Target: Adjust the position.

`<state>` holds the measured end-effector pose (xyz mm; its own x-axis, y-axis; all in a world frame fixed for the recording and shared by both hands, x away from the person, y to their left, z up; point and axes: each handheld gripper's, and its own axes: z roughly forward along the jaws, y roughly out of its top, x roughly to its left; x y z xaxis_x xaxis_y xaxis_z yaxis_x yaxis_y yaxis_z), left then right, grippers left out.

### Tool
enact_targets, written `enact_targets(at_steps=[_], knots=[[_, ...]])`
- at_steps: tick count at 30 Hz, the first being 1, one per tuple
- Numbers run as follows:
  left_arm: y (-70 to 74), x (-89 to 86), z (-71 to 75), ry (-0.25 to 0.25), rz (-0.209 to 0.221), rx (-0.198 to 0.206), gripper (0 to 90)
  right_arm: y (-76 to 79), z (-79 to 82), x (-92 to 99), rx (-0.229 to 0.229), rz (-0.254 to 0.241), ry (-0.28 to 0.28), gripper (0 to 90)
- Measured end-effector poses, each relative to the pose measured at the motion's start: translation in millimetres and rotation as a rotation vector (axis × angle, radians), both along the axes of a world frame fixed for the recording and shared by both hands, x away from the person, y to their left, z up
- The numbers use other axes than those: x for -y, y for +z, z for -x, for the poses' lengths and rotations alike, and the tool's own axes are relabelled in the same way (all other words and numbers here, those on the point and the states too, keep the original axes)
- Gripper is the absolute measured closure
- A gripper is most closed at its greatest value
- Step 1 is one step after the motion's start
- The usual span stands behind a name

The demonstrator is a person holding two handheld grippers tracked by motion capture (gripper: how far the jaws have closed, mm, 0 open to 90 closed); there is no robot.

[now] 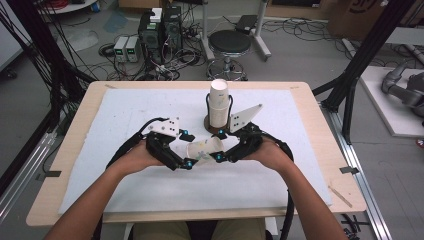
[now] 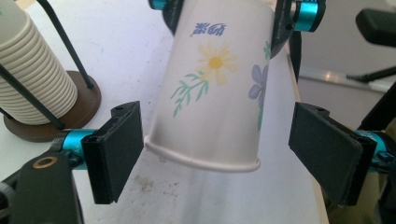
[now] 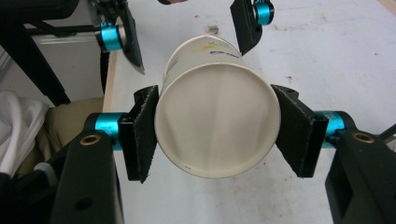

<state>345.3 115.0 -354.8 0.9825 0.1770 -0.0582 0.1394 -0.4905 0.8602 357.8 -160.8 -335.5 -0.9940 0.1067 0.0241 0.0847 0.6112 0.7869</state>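
Looking down from the high view, a paper cup [image 1: 204, 149] lies on its side between the two grippers, above the white mat [image 1: 125, 115] that covers the wooden table [image 1: 80, 107], near the middle and towards the near edge. The left gripper [image 1: 186, 148] comes in from the left and the right gripper [image 1: 220, 146] from the right, each held in a hand. Just beyond them, farther from the person, a stack of cups [image 1: 218, 104] stands upright in a black wire holder on a round brown base.

In the left gripper view the cup [image 2: 217, 93] shows its flowered side, its rolled rim nearest the camera. The left gripper [image 2: 219, 154] stands wide apart — its pads sit clear of the cup on both sides, with a gap between each pad and the paper wall, so it has hold of nothing. The cup stack [image 2: 35, 74] stands at the left of this view on its brown base.

In the right gripper view the cup [image 3: 217, 112] points its flat base at the camera. The right gripper [image 3: 217, 133] is closed on it — both black pads press against opposite sides of the cup near the base and carry it clear of the mat [image 3: 336, 51]. The left gripper's jaws show beyond, on either side of the cup's far end and not touching it.
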Motion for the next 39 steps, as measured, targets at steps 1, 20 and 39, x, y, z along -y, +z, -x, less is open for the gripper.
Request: enact_targets(at_steps=[1, 20, 39], knots=[[-1.2, -1.6, -0.1, 0.003, 0.022, -0.002, 17.9, -0.4, 0.6, 1.7, -0.002, -0.009, 0.000, 37.2], [-15.3, -13.0, 12.7, 0.036, 0.271, -0.015, 17.7, -20.4, 8.0, 24.2, -0.031, -0.192, -0.032, 37.2], [-24.7, -5.0, 13.5, 0.027, 0.289, -0.027, 17.4, -33.2, 12.0, 31.0, -0.073, -0.326, -0.025, 37.2]])
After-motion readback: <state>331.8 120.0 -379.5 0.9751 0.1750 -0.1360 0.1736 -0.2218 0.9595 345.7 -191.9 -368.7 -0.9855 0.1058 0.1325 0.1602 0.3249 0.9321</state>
